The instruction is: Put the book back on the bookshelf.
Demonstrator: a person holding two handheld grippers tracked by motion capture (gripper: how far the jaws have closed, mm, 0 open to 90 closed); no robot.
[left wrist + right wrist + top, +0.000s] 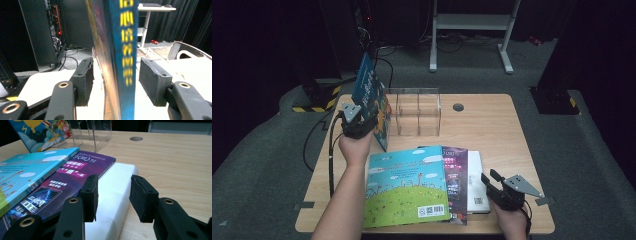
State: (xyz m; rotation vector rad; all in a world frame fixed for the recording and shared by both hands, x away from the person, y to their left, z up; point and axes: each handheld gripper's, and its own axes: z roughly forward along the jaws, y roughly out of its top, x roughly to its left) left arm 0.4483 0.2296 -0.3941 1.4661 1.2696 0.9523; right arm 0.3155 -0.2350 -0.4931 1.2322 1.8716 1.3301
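In the high view, the left gripper (360, 121) sat left of centre at a blue book (371, 100) standing on edge against the left wall of the clear acrylic rack (418, 112). Its own view showed the blue book's spine (125, 50) between spread jaws, with gaps on both sides, so the pads were not pressing. By my reading, one book was almost filed, and three were left: a cyan picture book (406, 184), a purple book (457, 172) and a white book (476, 180), overlapping at lower centre. The right gripper (492, 181) rested at lower right, jaws parted over the white book (112, 195), gripping nothing. Whether the blue book stood inside a slot or just outside the wall was unclear; its foot was hidden.
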